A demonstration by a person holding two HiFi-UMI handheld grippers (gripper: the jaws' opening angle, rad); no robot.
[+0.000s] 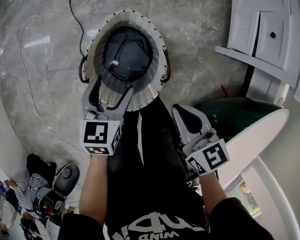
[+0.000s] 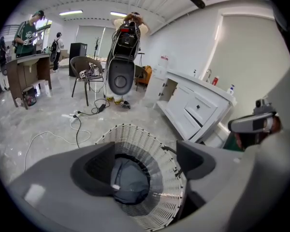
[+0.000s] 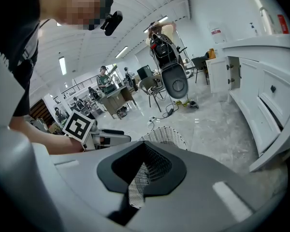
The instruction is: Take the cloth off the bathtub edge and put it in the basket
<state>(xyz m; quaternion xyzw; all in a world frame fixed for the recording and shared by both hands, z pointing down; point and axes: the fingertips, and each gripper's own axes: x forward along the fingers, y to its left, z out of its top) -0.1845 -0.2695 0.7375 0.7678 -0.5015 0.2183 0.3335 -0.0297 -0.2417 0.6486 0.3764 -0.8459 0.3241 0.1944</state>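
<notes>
A grey cloth (image 1: 127,54) lies bunched in the bottom of the white woven basket (image 1: 145,96) on the marble floor. My left gripper (image 1: 110,91) hovers over the basket's near rim with its jaws wide apart and nothing between them. In the left gripper view the cloth (image 2: 130,180) shows below the gripper (image 2: 145,163), down inside the basket (image 2: 150,139). My right gripper (image 1: 187,116) hangs to the right, beside the bathtub (image 1: 260,134). In its own view the right gripper (image 3: 142,170) is shut and empty, with the basket (image 3: 166,135) beyond it.
The bathtub, dark green inside with a white rim, stands at the right. A white cabinet (image 1: 262,29) with doors fills the far right corner. A white cable (image 1: 30,84) and a black cable (image 1: 76,14) run over the floor left of the basket. Bags and shoes (image 1: 50,189) lie at lower left.
</notes>
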